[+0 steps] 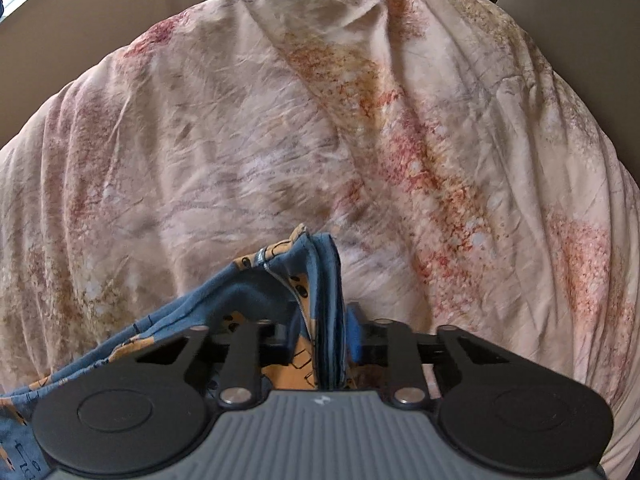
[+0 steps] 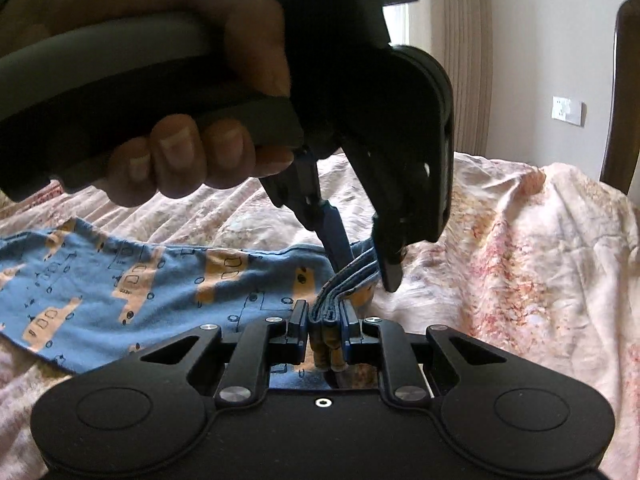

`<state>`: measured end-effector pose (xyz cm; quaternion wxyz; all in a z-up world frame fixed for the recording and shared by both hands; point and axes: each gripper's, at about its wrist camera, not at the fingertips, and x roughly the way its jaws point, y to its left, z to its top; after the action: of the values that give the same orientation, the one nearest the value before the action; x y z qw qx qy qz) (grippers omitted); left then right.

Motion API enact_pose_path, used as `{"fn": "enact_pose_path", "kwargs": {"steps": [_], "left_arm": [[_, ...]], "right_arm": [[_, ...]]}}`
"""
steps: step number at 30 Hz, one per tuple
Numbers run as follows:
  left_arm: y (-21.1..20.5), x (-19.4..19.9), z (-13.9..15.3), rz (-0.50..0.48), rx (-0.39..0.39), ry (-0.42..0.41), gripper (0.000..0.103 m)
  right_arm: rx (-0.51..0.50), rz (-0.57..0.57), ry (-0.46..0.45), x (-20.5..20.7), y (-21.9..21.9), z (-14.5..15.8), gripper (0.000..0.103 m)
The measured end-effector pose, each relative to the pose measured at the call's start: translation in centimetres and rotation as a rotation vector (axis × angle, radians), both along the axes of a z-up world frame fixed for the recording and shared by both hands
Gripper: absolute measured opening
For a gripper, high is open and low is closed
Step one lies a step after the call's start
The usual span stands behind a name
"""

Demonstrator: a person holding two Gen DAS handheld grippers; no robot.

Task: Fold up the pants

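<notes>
Both grippers are clamped onto the same bunched edge of the pants (image 2: 132, 276), blue with orange vehicle prints. In the right wrist view, the right gripper (image 2: 325, 334) has its jaws squeezed tight on a stack of folded layers, and the rest of the fabric spreads out flat to the left of those jaws across the bed sheet (image 2: 500, 264), pinkish with a rusty floral pattern. Just ahead of them the left gripper (image 2: 366, 266) comes down steeply, held by a hand (image 2: 168, 92), pinching the same bundle. From the left wrist view, fabric stands up between its jaws and trails off left.
</notes>
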<state>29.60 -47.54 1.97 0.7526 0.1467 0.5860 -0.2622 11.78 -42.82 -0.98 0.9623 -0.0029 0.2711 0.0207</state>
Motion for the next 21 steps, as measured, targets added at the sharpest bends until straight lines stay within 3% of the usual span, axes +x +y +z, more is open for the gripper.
{"fn": "enact_pose_path", "kwargs": {"steps": [2, 6, 10, 15, 21], "left_arm": [[0.4, 0.0, 0.0, 0.01, -0.012, 0.003, 0.012], [1.7, -0.2, 1.0, 0.025, -0.047, -0.006, 0.01], [4.8, -0.3, 2.7, 0.088, -0.133, 0.014, 0.01], [11.7, -1.4, 4.6, 0.191, -0.259, 0.02, 0.01], [22.2, -3.0, 4.8, 0.362, -0.384, 0.008, 0.01]], "right_arm": [[-0.014, 0.009, -0.002, -0.1, 0.2, -0.1, 0.017], [-0.047, 0.03, -0.013, -0.1, 0.8, -0.1, 0.017], [-0.077, 0.067, -0.064, -0.7, 1.8, 0.3, 0.017], [-0.096, 0.165, -0.159, -1.8, 3.8, 1.2, 0.017], [-0.196, 0.345, -0.204, -2.8, 9.5, 2.2, 0.017]]}}
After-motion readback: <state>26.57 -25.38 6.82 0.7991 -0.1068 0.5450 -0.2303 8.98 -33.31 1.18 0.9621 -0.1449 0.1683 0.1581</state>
